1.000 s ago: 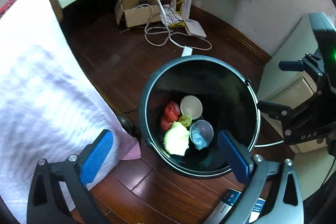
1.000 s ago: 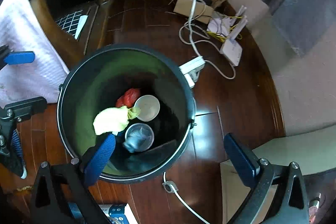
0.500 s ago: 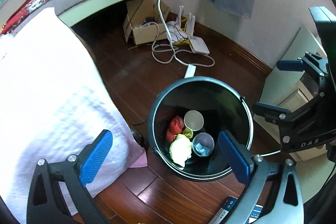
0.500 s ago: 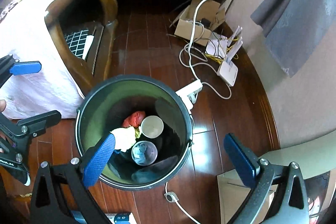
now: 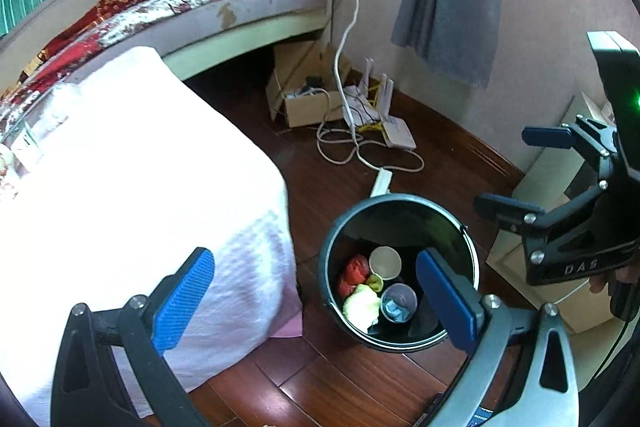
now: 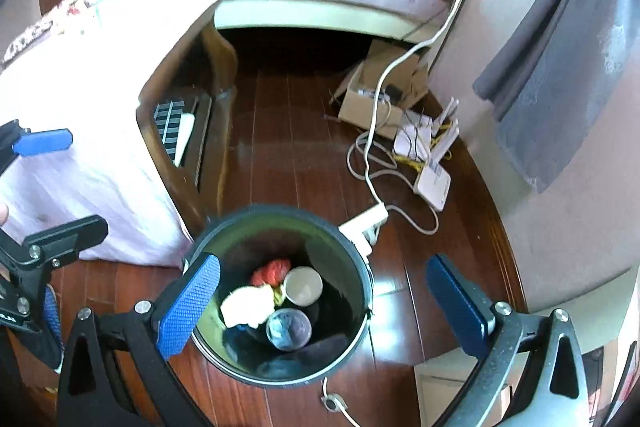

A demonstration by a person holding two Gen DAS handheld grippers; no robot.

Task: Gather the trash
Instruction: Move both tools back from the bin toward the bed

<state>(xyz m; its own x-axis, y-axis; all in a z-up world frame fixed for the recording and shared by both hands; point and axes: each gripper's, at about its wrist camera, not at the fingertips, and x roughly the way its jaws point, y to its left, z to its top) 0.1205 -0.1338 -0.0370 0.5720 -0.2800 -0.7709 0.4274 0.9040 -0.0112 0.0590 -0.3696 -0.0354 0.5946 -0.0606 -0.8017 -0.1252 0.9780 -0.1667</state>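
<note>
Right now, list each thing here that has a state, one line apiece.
left gripper: open, empty
right gripper: open, empty
trash bin: upright, lidless, trash inside
paper cup: in the bin, mouth up
clear plastic cup: in the bin, crumpled blue scrap inside
cardboard box: flaps open
</note>
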